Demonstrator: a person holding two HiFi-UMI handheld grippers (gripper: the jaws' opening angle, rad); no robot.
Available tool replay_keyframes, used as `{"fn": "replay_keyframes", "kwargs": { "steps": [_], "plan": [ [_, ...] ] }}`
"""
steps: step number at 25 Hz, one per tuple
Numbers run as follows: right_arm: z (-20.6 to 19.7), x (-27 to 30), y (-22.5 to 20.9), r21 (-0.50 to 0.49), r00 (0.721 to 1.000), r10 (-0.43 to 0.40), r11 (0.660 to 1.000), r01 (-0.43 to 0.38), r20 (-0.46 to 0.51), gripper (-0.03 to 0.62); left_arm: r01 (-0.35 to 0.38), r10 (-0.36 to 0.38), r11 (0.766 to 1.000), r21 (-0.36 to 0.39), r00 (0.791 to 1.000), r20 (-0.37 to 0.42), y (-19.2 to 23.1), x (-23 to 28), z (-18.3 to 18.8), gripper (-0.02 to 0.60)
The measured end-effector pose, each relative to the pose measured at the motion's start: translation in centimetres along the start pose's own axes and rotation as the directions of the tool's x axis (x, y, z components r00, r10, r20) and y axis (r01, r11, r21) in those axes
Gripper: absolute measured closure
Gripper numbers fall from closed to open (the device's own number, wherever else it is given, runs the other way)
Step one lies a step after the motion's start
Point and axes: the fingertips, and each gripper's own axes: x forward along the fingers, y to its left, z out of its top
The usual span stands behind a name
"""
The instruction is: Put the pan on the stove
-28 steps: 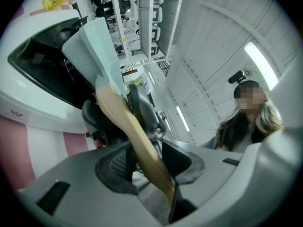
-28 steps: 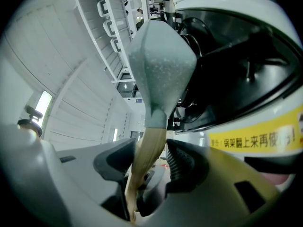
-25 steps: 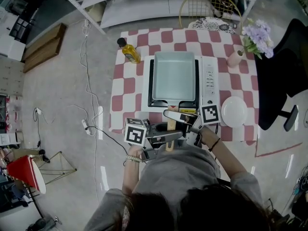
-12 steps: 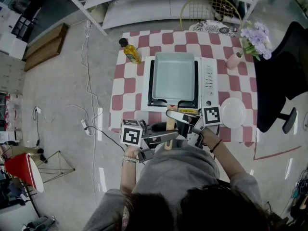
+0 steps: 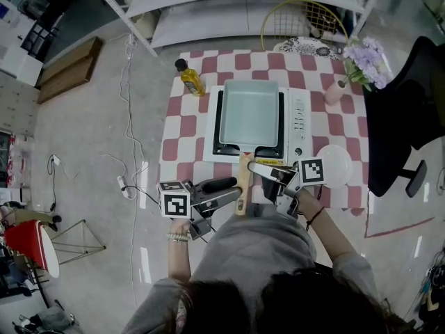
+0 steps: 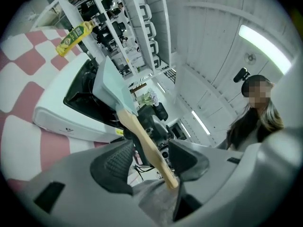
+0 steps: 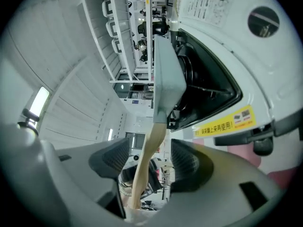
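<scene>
- At the centre of the head view, the pan [image 5: 252,112] sits flat on the stove [image 5: 301,117]. It is in the same spot as a second ago, with its wooden handle [image 5: 241,186] pointing down the frame toward the person.
- Both claws have let go in the last second. The left gripper [image 6: 151,160] now stands wide, and the handle runs through the gap without either pad pressing on it.
- The right gripper [image 7: 150,162] is spread wide too. The handle passes between its ribbed pads with daylight on each side.
- In the head view, the left gripper has slid out toward the lower left, away from the handle it was crowding before. The right one stays at the lower right of the handle, beside the white plate [image 5: 335,165].
- The pan has not shifted on release, so it looks to be resting steadily on the burner frame.
- By my reading, the placing is done. What remains is to draw both claws back off the handle without nudging it.
- The oil bottle [image 5: 189,77], at the upper left of the checked cloth [image 5: 182,127], stands well clear.
</scene>
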Motion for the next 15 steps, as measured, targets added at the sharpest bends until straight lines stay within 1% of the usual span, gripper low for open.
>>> {"fn": "replay_keyframes", "kwargs": {
  "steps": [2,4,6,7,10,13,15],
  "plan": [
    [0.1,-0.5,0.2,-0.019,1.0,-0.005,1.0,0.005,0.004,0.316,-0.028,0.028,0.999,0.015,0.999,0.019,-0.1,-0.5,0.3,0.331],
    [0.0,-0.9,0.5,-0.042,1.0,-0.013,0.999,0.014,0.005,0.35,-0.053,0.052,0.998,0.038,0.998,0.042,-0.3,-1.0,0.6,0.333],
    [0.1,-1.3,1.0,-0.066,1.0,-0.017,0.998,0.018,0.011,0.397,-0.082,0.078,0.994,0.07,0.995,0.069,-0.5,-1.5,1.0,0.338],
    [0.1,-1.5,1.2,-0.081,1.0,-0.019,0.997,0.02,0.015,0.41,-0.102,0.095,0.991,0.092,0.992,0.081,-0.7,-1.8,1.2,0.352],
    [0.3,-1.7,2.4,-0.144,1.0,-0.02,0.989,0.023,0.021,0.463,-0.172,0.155,0.97,0.17,0.982,0.105,-1.1,-2.2,1.7,0.429],
    [0.5,-2.0,3.5,-0.196,0.999,-0.022,0.98,0.028,0.036,0.513,-0.23,0.204,0.944,0.235,0.97,0.13,-1.6,-2.3,2.1,0.479],
    [0.7,-2.3,3.9,-0.23,0.998,-0.039,0.972,0.048,0.044,0.532,-0.263,0.231,0.926,0.27,0.962,0.144,-2.1,-2.3,2.2,0.501]
  ]
}}
